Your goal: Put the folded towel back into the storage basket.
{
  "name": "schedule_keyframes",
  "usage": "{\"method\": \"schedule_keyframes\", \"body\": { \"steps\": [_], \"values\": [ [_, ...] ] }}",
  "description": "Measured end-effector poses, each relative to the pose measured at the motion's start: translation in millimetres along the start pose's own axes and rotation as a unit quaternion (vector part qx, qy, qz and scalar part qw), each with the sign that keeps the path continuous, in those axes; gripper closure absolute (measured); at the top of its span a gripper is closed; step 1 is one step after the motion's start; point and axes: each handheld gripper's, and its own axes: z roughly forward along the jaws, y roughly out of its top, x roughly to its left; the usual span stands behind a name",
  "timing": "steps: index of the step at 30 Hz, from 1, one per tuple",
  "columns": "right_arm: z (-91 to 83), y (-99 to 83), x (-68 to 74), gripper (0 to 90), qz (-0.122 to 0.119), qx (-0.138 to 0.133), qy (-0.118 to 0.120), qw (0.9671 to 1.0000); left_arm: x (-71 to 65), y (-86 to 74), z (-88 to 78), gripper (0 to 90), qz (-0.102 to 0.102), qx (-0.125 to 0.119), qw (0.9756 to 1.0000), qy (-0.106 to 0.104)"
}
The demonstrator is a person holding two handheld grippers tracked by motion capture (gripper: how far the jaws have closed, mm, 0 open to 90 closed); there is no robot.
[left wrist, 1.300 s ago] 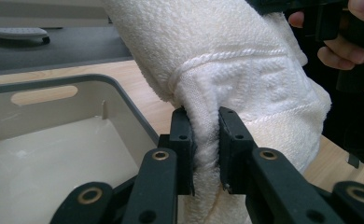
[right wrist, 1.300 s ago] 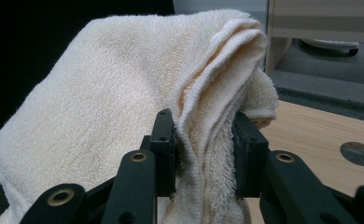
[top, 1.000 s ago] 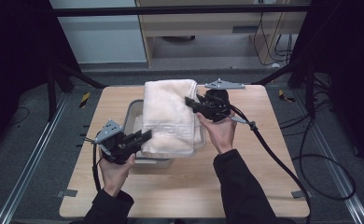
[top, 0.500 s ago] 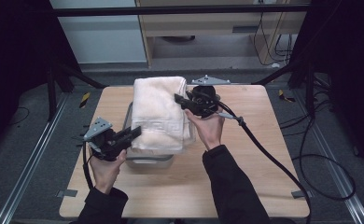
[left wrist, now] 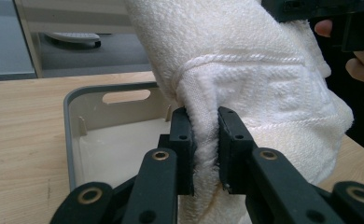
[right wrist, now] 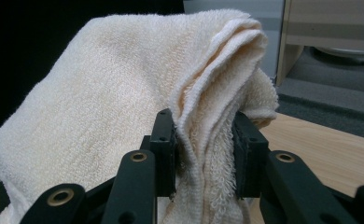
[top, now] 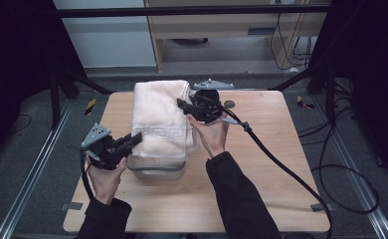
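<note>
Shifted left since earlier: towel (top: 162, 117), clamped by both left gripper (top: 132, 140) and right gripper (top: 183, 106), above grey bin (top: 157, 167) at centre frame.

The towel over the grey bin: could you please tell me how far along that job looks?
Done: both grips are set. The left gripper pinches the towel's near edge; the right gripper clamps its folded far edge. In hand: the towel hangs held above the grey bin, part of whose floor is bare. Left: probably lowering it in and opening the fingers.
</note>
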Motion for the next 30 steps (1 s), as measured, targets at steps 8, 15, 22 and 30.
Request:
{"method": "schedule_keyframes", "body": {
  "steps": [8, 15, 22, 30],
  "values": [
    [13.1, -4.5, 1.7, 66.5, 0.004, 0.003, 0.002, 1.0000, 7.8, -1.3, -0.2, 77.2, -0.003, 0.003, 0.9999, 0.015],
    [20.9, -3.7, 7.0, 66.4, 0.002, 0.002, 0.003, 1.0000, 14.9, -2.2, -1.2, 77.2, -0.009, 0.003, 0.9998, 0.020],
    [32.5, -8.0, 7.9, 66.4, 0.004, 0.008, 0.002, 1.0000, 23.8, -6.2, 2.1, 77.3, -0.013, 0.012, 0.9994, 0.031],
    [49.0, -18.8, 7.3, 66.4, 0.002, 0.023, -0.003, 0.9997, 35.1, -14.2, 9.6, 77.2, -0.018, 0.029, 0.9986, 0.041]
  ]
}}
